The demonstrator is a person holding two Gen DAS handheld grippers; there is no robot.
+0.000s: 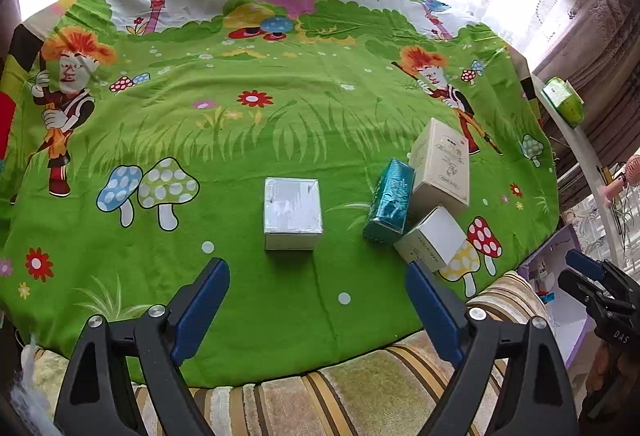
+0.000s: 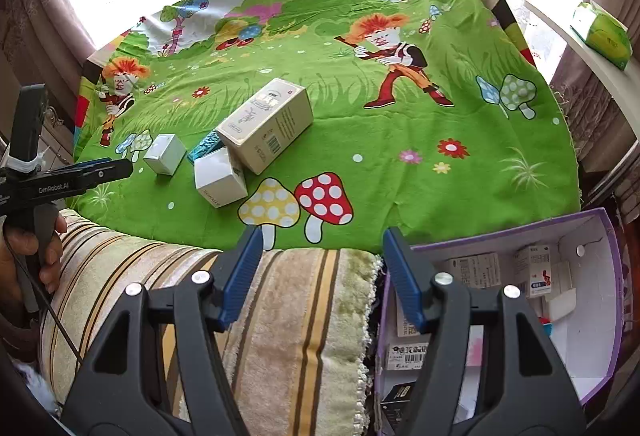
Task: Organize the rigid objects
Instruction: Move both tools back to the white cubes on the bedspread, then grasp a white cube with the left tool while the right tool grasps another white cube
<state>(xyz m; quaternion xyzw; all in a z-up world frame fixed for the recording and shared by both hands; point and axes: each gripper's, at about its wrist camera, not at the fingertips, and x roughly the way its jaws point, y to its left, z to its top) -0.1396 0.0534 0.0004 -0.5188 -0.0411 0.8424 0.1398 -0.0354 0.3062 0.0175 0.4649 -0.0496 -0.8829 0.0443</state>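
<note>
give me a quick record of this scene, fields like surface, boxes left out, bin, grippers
surface: green cartoon-print cloth
loose boxes: four
lone box: white cube box, apart from the rest
cluster: teal box, tall cream box and small white box, packed close together
bin: purple-walled box beside the cloth, already holding several small cartons
left gripper: open, empty, aimed at the white cube box
right gripper: open, empty, over the striped cover
</note>
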